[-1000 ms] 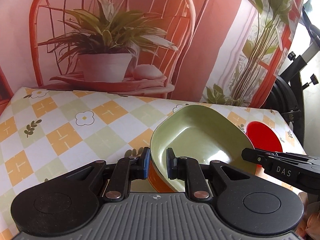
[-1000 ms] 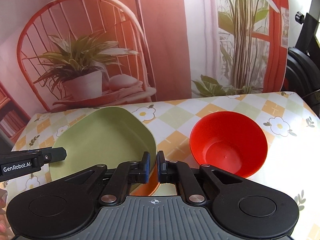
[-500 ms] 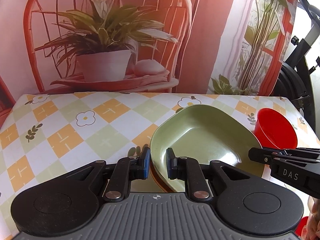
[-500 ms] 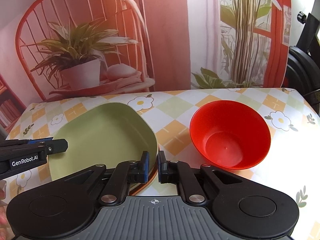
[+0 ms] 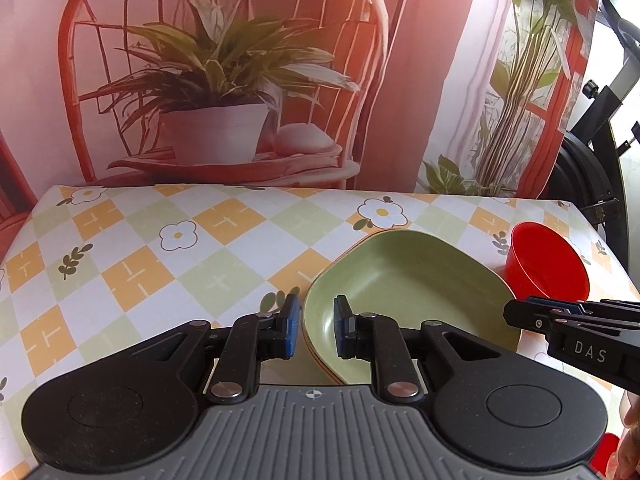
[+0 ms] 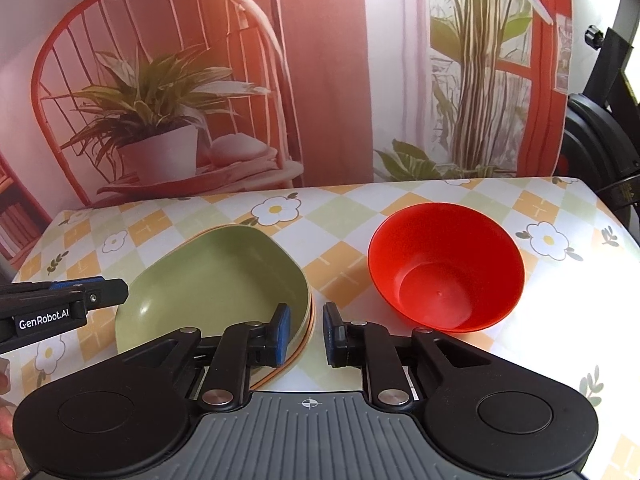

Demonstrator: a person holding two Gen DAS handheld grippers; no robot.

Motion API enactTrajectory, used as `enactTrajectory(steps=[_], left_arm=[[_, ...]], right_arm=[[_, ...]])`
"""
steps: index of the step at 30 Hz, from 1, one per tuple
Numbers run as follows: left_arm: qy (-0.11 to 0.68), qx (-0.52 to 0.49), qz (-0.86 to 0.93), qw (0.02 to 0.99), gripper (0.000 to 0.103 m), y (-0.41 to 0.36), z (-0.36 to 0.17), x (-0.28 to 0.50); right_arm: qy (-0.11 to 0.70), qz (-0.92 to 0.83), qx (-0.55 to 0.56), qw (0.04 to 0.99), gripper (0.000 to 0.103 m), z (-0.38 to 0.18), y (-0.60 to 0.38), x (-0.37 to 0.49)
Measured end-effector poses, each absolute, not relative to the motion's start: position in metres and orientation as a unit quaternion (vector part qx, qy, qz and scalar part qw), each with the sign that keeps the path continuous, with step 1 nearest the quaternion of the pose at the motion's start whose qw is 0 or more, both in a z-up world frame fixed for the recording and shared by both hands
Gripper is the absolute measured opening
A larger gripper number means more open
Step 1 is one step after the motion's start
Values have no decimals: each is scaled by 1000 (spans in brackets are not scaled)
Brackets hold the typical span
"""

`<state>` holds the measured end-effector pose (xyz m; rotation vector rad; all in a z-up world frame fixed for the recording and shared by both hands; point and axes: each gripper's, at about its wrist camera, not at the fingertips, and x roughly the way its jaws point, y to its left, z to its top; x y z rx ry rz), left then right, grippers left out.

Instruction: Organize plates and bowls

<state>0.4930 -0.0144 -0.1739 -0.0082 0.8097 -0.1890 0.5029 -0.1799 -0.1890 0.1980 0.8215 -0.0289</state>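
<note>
Two markings can be read. "DAS" is printed in pale capitals on the black side of the right gripper, seen at the right edge of the left wrist view. "GenRobot.AI" is printed in white on the black side of the left gripper, seen at the left edge of the right wrist view. No other legible text, number or label is shown.

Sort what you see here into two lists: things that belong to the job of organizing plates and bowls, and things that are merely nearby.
Belongs to the job:
green plate
orange plate beneath it
red bowl

Merely nearby:
flowered tablecloth
printed backdrop with potted plant and chair
black exercise machine
</note>
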Motion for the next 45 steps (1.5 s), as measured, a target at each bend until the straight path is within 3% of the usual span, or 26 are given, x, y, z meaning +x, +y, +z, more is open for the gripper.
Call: enactTrajectory(steps=[4,8,29,45], left_arm=[[385,-16,-93,918,21,-11,-162,485],[376,-29,-97,921,32,-12,-150,477],[366,-42,-171,914,32,-70,-131,464],[424,-12,-209,881,32,-170,-180,532]], right_arm=[[384,-22,103,917,16,-179,-188,493],[374,-33,119,919,16,-170,-202,483],[329,-103,183,921,16,-164,-285,440],[341,-93,227,907,17,-206,-337,476]])
